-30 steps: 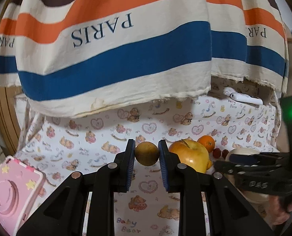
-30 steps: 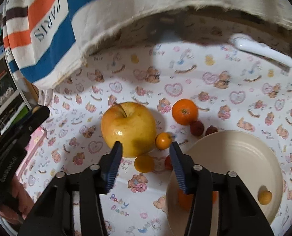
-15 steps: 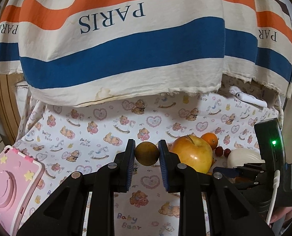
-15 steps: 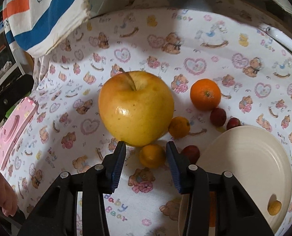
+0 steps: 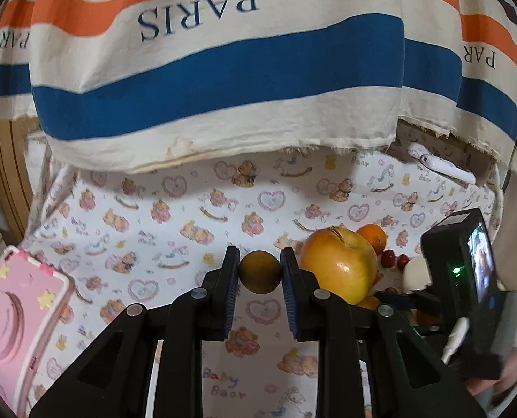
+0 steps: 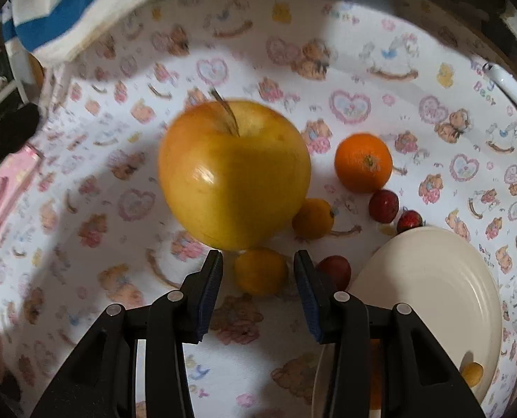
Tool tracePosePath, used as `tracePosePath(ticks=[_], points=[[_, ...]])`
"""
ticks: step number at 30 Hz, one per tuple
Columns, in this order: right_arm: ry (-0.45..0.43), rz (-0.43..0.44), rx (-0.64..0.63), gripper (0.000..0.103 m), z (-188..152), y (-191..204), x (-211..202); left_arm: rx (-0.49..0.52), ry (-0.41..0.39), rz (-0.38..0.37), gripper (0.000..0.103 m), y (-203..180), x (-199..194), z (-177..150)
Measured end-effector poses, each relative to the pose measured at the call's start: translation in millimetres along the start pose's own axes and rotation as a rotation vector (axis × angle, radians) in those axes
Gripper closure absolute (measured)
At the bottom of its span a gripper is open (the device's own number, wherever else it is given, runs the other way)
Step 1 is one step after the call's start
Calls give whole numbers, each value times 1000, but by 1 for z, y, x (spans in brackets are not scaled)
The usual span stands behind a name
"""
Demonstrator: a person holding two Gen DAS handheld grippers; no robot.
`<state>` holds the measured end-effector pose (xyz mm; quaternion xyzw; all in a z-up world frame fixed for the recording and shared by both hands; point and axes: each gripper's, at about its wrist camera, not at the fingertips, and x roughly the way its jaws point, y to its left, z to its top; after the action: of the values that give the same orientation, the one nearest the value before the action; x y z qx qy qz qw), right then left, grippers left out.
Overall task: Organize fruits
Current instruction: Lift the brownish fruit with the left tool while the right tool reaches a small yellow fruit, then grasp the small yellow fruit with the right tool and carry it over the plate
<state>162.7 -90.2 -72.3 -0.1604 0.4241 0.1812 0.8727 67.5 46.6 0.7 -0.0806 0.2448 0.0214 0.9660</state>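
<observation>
My left gripper [image 5: 260,275] is shut on a small round brown-green fruit [image 5: 260,271], held above the printed cloth. To its right sit a big yellow apple [image 5: 340,264] and an orange [image 5: 373,237]. In the right wrist view my right gripper [image 6: 258,268] is open, its jaws either side of a small yellow-orange fruit [image 6: 261,271] that lies in front of the apple [image 6: 234,177]. A second small yellow fruit [image 6: 313,218], the orange [image 6: 363,163] and three small red fruits [image 6: 383,206] lie near. A cream plate [image 6: 429,285] at the right holds a small yellow fruit [image 6: 471,373].
A striped "PARIS" cloth [image 5: 223,62] hangs over the back. A pink toy case [image 5: 10,310] stands at the left. A white device [image 5: 439,165] lies at the back right. The right gripper's body with a lit screen [image 5: 467,278] fills the right side of the left wrist view.
My right gripper has dropped and moved forward to bracket the small yellow-orange fruit. My left gripper still holds its fruit and has shifted a little.
</observation>
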Motion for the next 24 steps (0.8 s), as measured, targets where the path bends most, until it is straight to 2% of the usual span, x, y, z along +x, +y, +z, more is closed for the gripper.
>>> tracePosePath(ticks=[1,2,4,9,14,21,24], points=[[-15,-3,-8,60,0,1,0,-7,8,-11,80,1,0,0],[-13,3,-10,67,1,2,0,-11,13,-15,80,1,0,0],[-9,5,-1,71,1,3,-2,-10,12,-12,80,1,0,0],[-61,-2,-14,71,-6,6,-16,8,-7,9,80,0,-3,0],[-129,43,19,71,-19,0,-44,32,-16,25,80,-4,-7,0],[-210,65,89,71,-43,-19,-86,43,-8,4,80,-10,-12,0],[-251,44,121,71,-53,-36,-104,61,-11,-2,80,-15,-14,-1]])
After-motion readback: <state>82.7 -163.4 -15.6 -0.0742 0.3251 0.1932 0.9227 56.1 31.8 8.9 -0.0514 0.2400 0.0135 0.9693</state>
